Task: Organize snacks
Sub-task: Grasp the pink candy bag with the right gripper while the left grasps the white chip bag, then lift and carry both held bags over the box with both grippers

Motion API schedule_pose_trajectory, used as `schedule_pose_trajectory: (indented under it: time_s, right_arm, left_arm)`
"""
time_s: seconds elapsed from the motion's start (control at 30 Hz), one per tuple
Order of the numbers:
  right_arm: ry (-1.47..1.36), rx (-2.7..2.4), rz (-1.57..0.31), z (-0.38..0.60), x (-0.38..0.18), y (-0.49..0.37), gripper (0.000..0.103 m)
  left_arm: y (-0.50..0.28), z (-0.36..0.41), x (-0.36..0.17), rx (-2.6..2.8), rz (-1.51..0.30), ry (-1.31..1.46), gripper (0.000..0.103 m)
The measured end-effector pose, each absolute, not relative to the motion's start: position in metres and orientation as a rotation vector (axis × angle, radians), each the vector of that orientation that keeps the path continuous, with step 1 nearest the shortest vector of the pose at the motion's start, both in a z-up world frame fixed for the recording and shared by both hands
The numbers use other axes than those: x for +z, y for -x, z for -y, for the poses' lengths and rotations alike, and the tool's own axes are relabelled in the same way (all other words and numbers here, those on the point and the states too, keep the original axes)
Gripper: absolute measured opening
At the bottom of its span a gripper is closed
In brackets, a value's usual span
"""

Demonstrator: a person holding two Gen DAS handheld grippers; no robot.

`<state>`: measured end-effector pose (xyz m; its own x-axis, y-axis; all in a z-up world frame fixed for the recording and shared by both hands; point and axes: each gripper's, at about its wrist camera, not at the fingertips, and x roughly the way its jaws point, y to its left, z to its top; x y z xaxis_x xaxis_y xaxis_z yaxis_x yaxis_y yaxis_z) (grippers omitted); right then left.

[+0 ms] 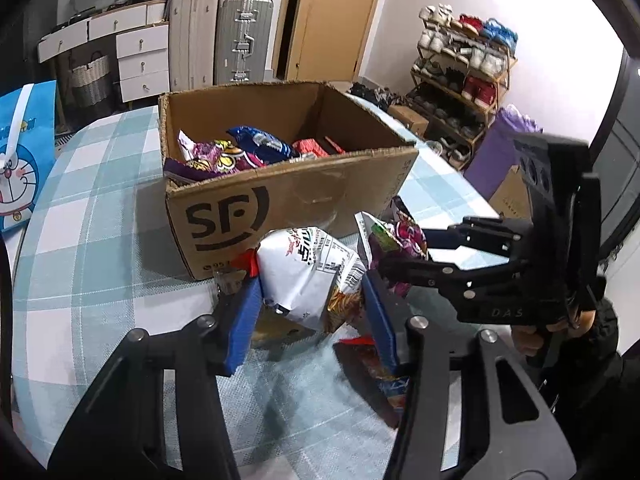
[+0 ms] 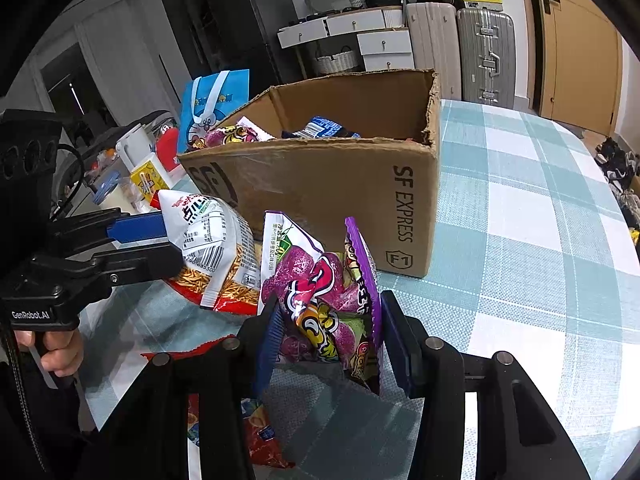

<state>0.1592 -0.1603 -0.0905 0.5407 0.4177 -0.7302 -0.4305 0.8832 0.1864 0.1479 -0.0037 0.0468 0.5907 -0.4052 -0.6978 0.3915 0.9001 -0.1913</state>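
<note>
An open cardboard box [image 1: 304, 196] marked SF stands on the checked table and holds several snack bags [image 1: 236, 152]; it also shows in the right wrist view [image 2: 340, 184]. My left gripper [image 1: 308, 300] is shut on a white and red snack bag [image 1: 308, 272], held just above the table in front of the box; the same bag shows in the right wrist view [image 2: 216, 240]. My right gripper [image 2: 328, 332] is shut on a purple snack bag [image 2: 324, 300], close beside the white one; it also shows in the left wrist view [image 1: 396, 236].
A red snack bag [image 1: 380, 372] lies on the table under the grippers. A blue Doraemon bag [image 1: 24, 156] stands at the table's left edge. Bottles and small packs [image 2: 144, 176] crowd the table's far left side. Suitcases, drawers and a shoe rack [image 1: 460, 80] stand beyond.
</note>
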Motion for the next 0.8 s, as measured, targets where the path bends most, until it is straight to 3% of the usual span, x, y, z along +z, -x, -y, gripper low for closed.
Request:
schedule_pose_trajectory:
  time_s: [0.53, 0.7, 0.8]
  right_arm:
    - [0.028, 0.557, -0.877, 0.144, -0.092, -0.157, 0.048]
    - [0.034, 0.563, -0.875, 0.142, -0.092, -0.156, 0.048]
    - [0.031, 0.563, -0.876, 0.142, -0.093, -0.157, 0.048]
  left_arm:
    - [-0.146, 0.011, 0.04, -0.445, -0.859, -0.073, 0.057]
    - [-0.151, 0.016, 0.036, -0.435, -0.868, -0.077, 0.057]
    - [-0.151, 0.018, 0.036, -0.438, -0.852, -0.076, 0.051]
